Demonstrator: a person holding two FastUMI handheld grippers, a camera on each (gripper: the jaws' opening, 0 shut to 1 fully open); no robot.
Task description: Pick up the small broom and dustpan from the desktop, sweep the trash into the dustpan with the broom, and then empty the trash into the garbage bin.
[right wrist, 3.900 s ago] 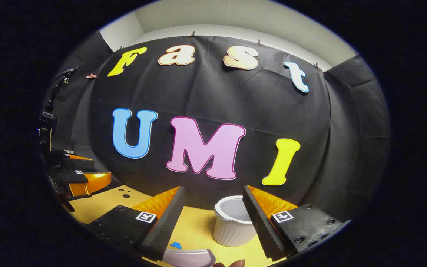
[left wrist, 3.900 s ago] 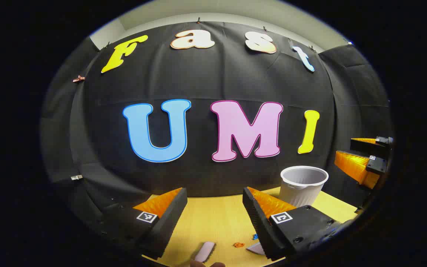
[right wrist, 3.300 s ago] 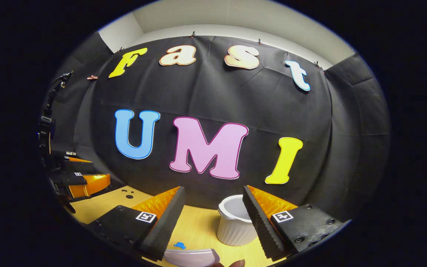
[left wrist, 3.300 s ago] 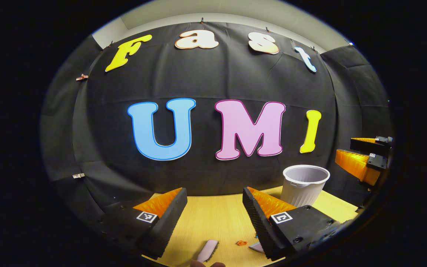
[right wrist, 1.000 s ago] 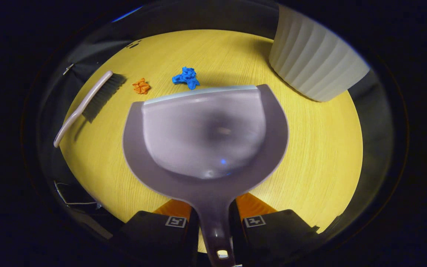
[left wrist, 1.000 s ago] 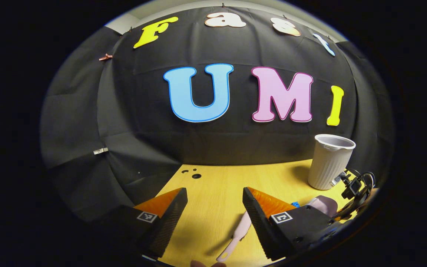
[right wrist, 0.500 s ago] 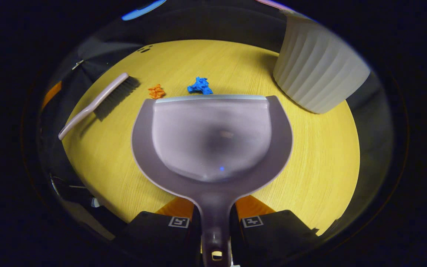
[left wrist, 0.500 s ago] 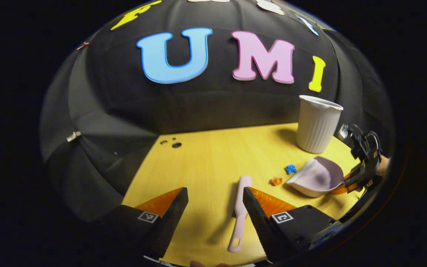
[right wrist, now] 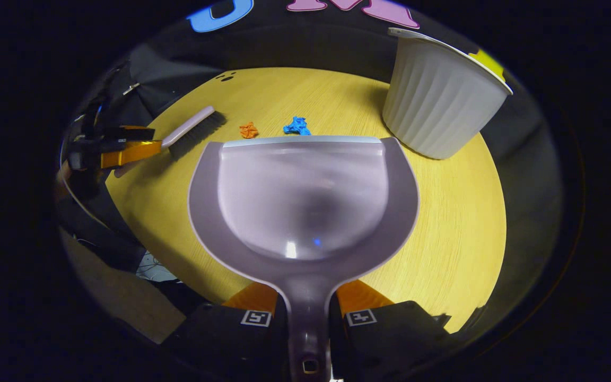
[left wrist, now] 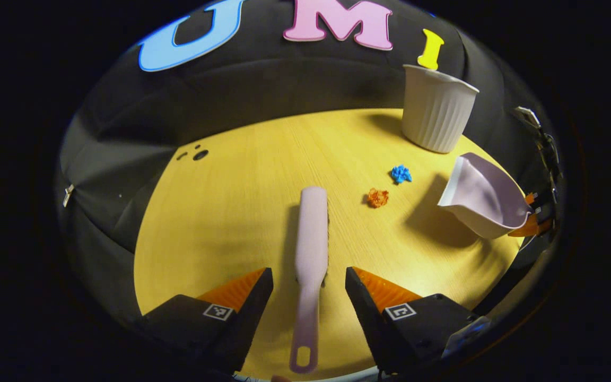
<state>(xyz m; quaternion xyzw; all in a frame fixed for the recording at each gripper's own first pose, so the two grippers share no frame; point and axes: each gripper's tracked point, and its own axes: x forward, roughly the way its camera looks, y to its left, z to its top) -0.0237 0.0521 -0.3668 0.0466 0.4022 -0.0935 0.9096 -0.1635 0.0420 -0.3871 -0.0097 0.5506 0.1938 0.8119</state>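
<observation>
Two grips matter here, and you have only one of them. Your right gripper (right wrist: 305, 313) is clamped on the handle of the dustpan (right wrist: 303, 196), both fingers pressing its neck, with the pan's front lip just short of the blue scrap (right wrist: 296, 126) and the orange scrap (right wrist: 248, 130). Your left gripper (left wrist: 308, 289) stands wide open, its fingers straddling the handle of the small broom (left wrist: 310, 249), which lies flat on the desktop (left wrist: 220, 212) and is not yet gripped.

Close too high or off-centre and the slim handle could roll or twist out, leaving the bristles angled badly for sweeping. The scraps look light and crumpled, so a hard stroke may flick them past the pan or over its lip. If the pan's edge lifts off the wood, they can slip underneath. The garbage bin (left wrist: 437, 109) stands close beside the pan; a careless swing could knock it.
</observation>
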